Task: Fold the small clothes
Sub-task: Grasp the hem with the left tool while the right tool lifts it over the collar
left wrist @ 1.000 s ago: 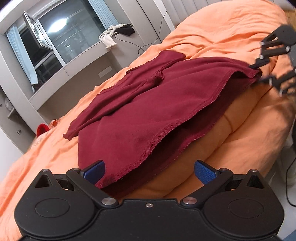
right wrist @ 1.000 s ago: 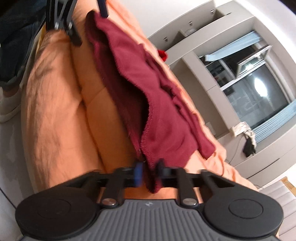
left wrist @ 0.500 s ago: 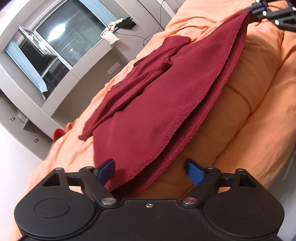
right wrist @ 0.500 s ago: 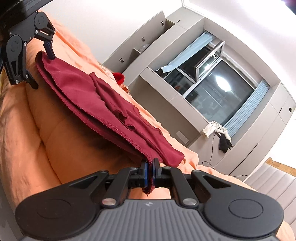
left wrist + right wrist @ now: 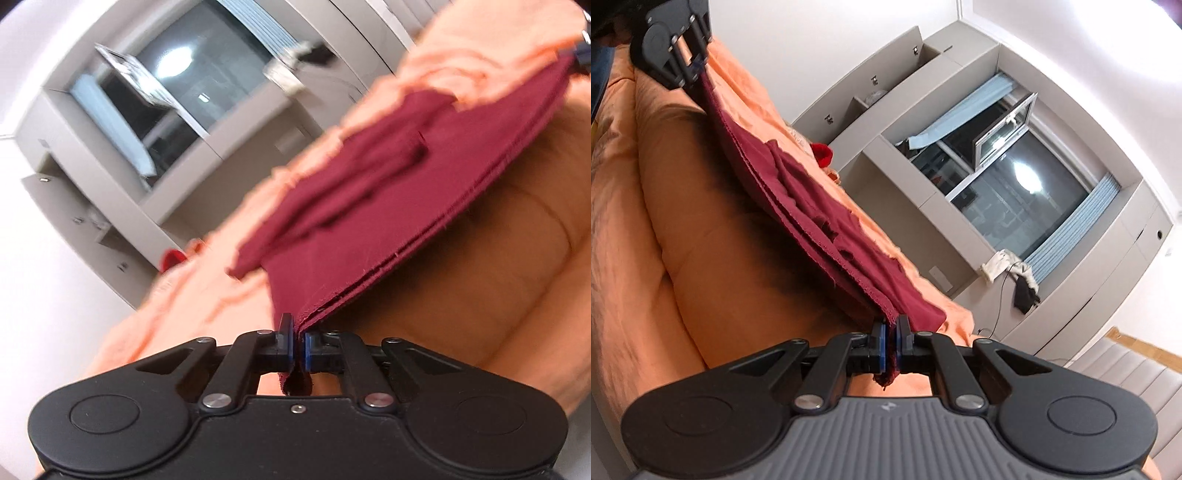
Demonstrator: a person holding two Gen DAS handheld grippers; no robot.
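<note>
A dark red garment (image 5: 373, 206) lies on the orange bed cover (image 5: 480, 280), its near hem lifted and pulled taut. My left gripper (image 5: 298, 347) is shut on one corner of the hem. My right gripper (image 5: 891, 349) is shut on the other corner of the same garment (image 5: 812, 218). In the right wrist view the left gripper (image 5: 696, 70) shows at the top left, gripping the far corner. In the left wrist view the right gripper (image 5: 581, 55) shows at the top right edge.
A grey built-in window unit (image 5: 923, 192) with a dark window (image 5: 1015, 199) stands behind the bed. A red item (image 5: 822, 153) lies by the far bed edge. Light and dark cloths (image 5: 1015, 273) lie on the sill. A padded headboard (image 5: 1134, 369) is at the right.
My left gripper went from open around the hem to shut on its corner. Both grippers have lifted and the hem is now stretched straight between them.
</note>
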